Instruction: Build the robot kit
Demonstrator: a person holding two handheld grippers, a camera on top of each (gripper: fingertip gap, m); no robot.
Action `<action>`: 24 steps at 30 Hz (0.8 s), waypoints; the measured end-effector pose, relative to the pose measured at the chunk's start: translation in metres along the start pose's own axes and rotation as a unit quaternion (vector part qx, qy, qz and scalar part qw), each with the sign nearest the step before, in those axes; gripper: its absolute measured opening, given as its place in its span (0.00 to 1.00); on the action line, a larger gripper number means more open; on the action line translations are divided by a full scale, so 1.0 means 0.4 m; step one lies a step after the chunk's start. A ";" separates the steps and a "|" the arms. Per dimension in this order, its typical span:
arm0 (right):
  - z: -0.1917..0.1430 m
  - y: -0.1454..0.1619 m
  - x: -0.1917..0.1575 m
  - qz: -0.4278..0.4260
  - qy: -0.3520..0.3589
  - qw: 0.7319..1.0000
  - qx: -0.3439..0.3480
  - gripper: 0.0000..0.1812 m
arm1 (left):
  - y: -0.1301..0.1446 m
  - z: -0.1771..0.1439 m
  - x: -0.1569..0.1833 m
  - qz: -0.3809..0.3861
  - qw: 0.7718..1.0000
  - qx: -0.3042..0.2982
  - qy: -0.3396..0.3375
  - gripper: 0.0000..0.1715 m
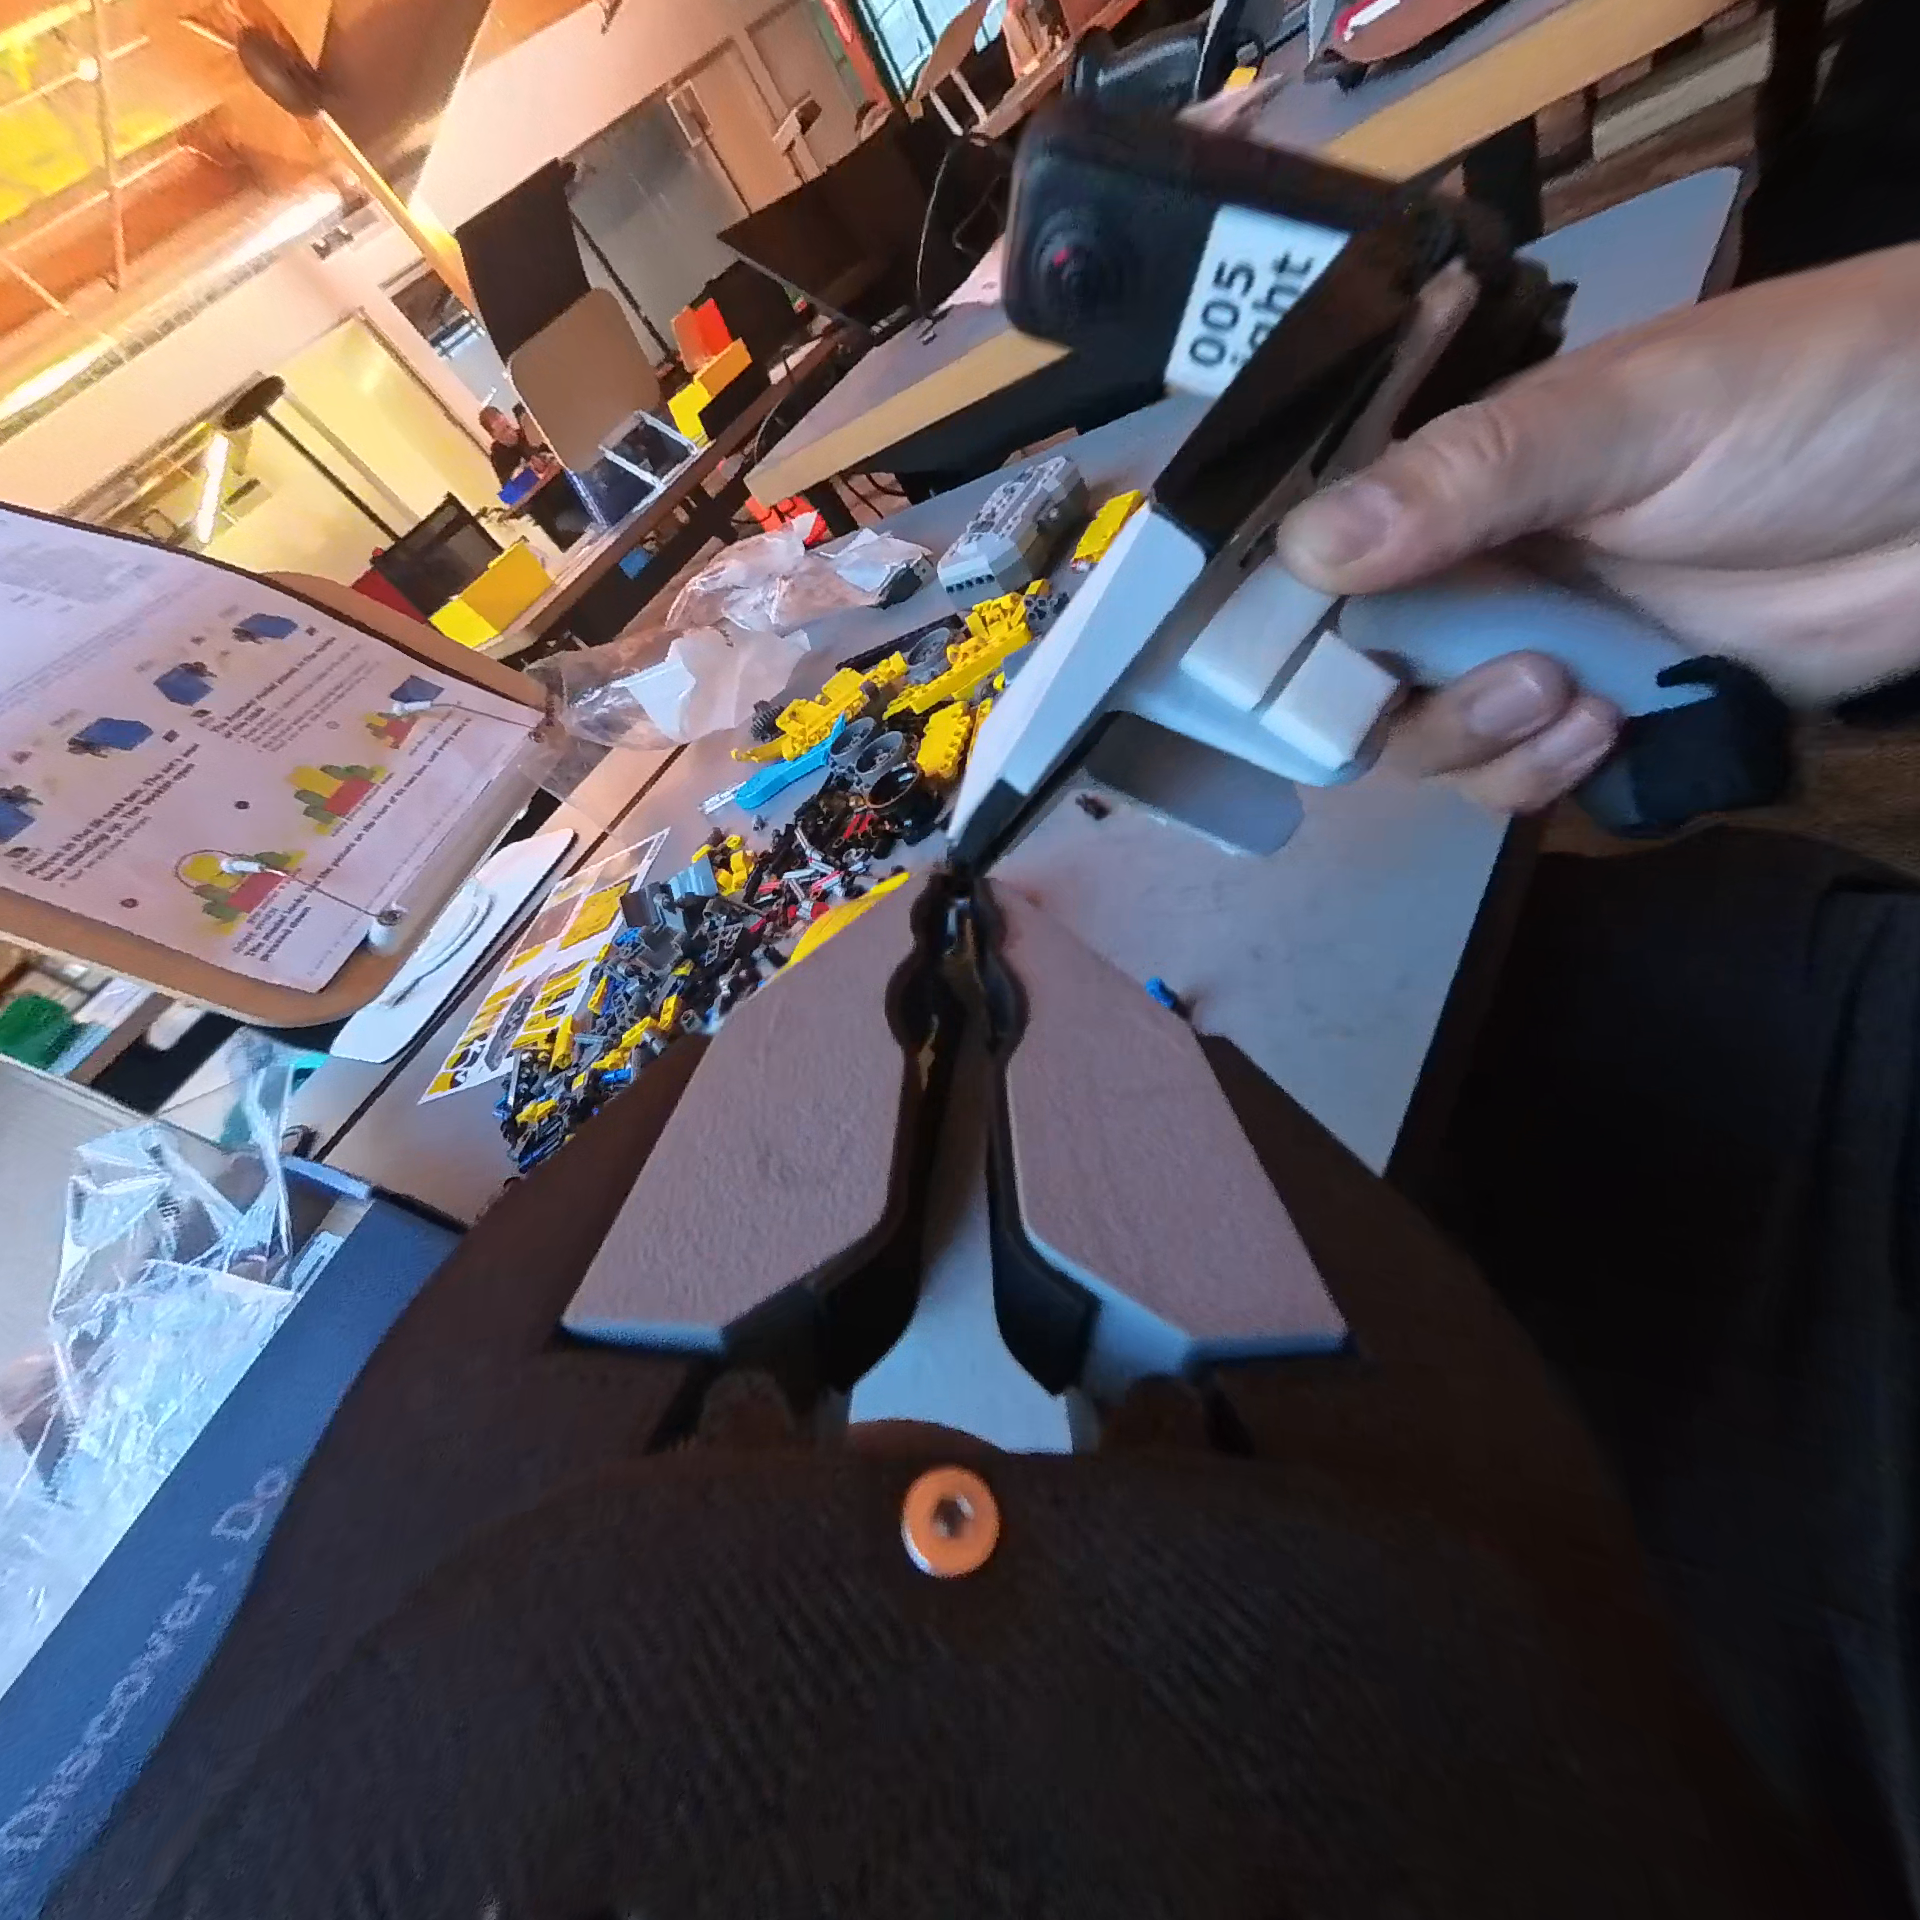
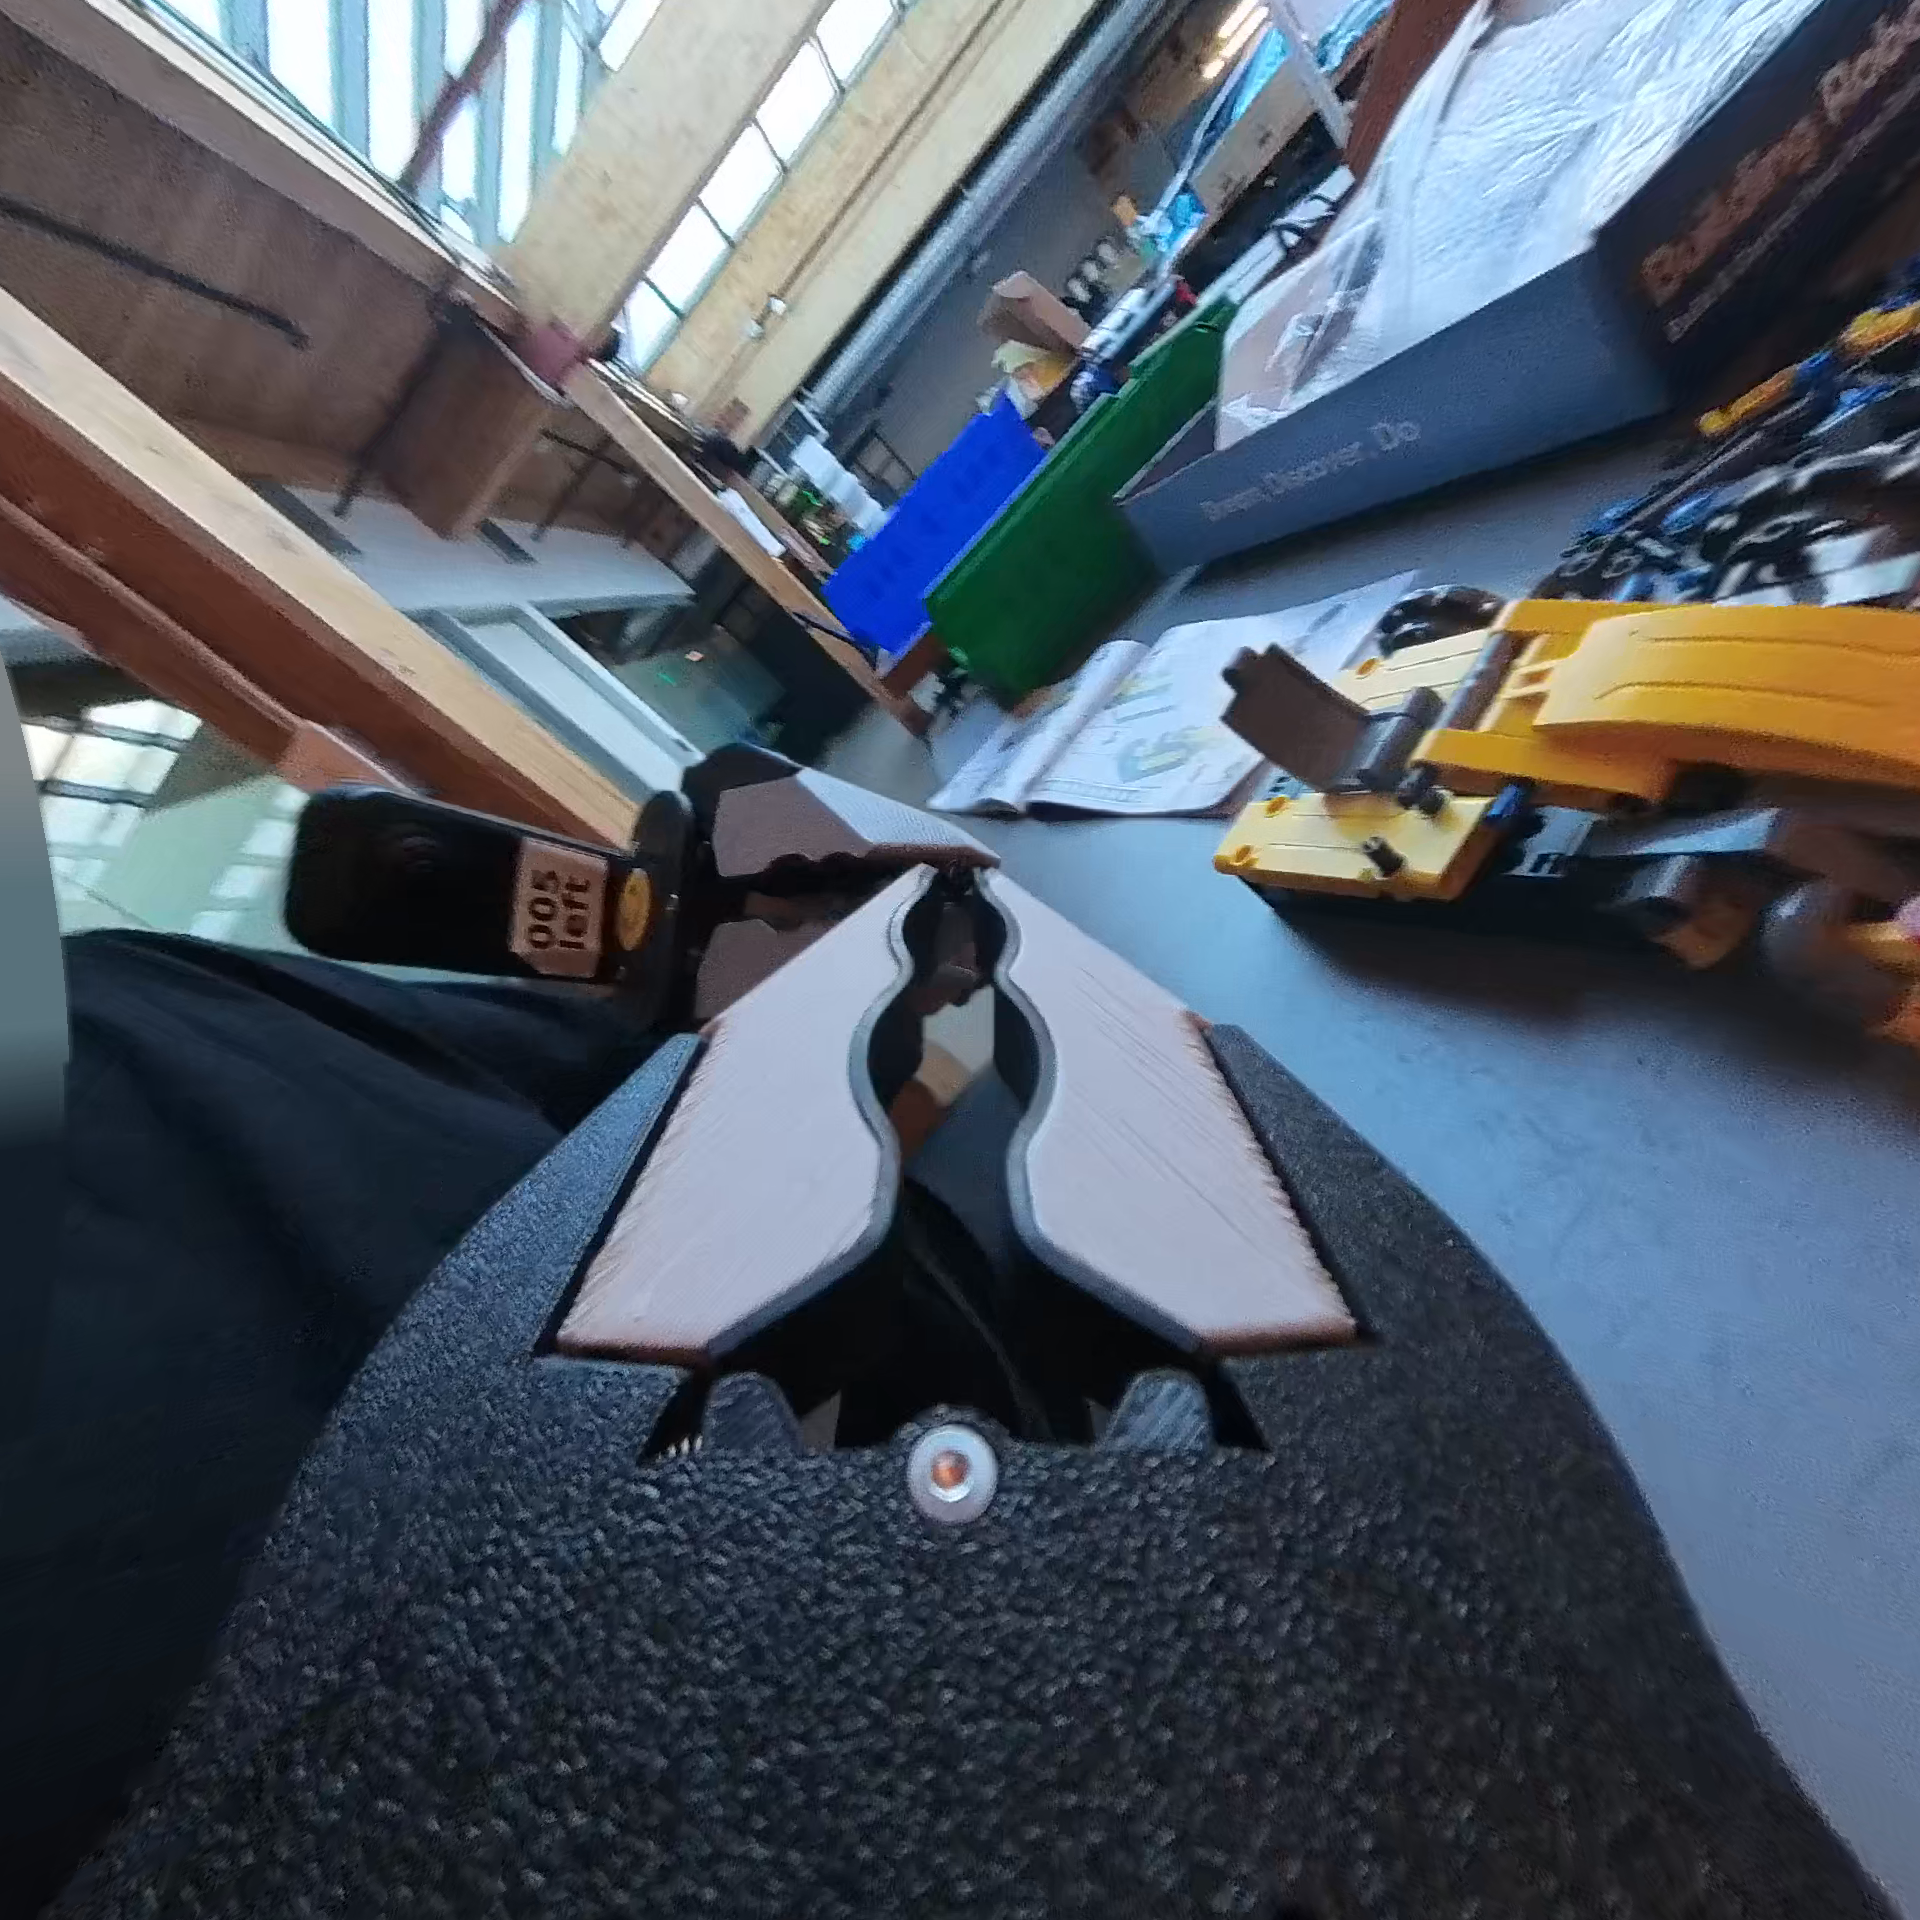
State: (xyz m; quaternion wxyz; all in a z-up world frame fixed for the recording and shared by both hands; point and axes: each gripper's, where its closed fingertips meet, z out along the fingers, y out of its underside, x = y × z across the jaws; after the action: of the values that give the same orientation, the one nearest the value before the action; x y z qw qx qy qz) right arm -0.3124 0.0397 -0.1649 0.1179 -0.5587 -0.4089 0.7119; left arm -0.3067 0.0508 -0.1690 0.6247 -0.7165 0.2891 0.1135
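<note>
My left gripper [image 1: 961, 883] is shut, its tips pinching a small dark part [image 1: 958, 940] above the grey table [image 1: 1299, 987]. My right gripper [image 1: 954, 854], held by a hand [image 1: 1610, 499], comes in from the upper right and meets it tip to tip. In the right wrist view my right gripper [image 2: 956, 878] is shut with the small dark part [image 2: 951, 925] between its tips. The left gripper [image 2: 971, 857] touches it from the left. What the part is cannot be made out.
A pile of yellow, black and grey building pieces [image 1: 831, 779] lies beyond the tips, with plastic bags [image 1: 707, 644], a sticker sheet [image 1: 551, 997] and an instruction board [image 1: 208, 748]. A yellow built model [image 2: 1558, 748], an open booklet [image 2: 1122, 727] and a grey box [image 2: 1403, 436] are on the right. Both grippers' tips are close together, under 4 cm apart.
</note>
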 end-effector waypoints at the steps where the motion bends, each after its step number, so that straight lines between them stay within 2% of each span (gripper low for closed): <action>1: -0.001 0.003 0.011 -0.017 0.023 1.000 -0.006 0.03 | 0.007 0.004 0.001 0.006 1.000 -0.008 -0.004 0.00; 4: -0.005 0.006 0.034 -0.068 0.079 0.994 -0.019 0.04 | 0.024 0.014 0.003 0.031 0.999 -0.026 -0.015 0.00; 7: -0.016 0.003 0.042 -0.090 0.098 0.991 -0.024 0.05 | 0.029 0.019 0.006 0.023 0.999 -0.023 -0.012 0.00; 12: -0.036 -0.005 0.024 -0.083 0.063 0.994 -0.033 0.05 | 0.033 0.020 0.010 0.010 1.000 0.002 0.006 0.00; 15: -0.037 0.006 0.023 -0.088 0.060 0.993 -0.055 0.07 | 0.010 0.013 0.026 0.011 0.999 0.040 0.028 0.00; 20: -0.037 0.012 0.009 -0.098 0.048 0.992 -0.067 0.02 | 0.006 0.011 0.044 0.012 0.997 0.055 0.046 0.00; 24: -0.040 0.008 0.005 -0.094 0.042 0.993 -0.065 0.03 | 0.000 0.011 0.042 0.004 0.997 0.064 0.044 0.00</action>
State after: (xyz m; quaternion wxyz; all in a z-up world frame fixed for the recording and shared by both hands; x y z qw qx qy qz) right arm -0.2979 0.0463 -0.1692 0.1648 -0.5533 -0.4998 0.6457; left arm -0.2923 0.0503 -0.1786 0.6558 -0.6778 0.3259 0.0656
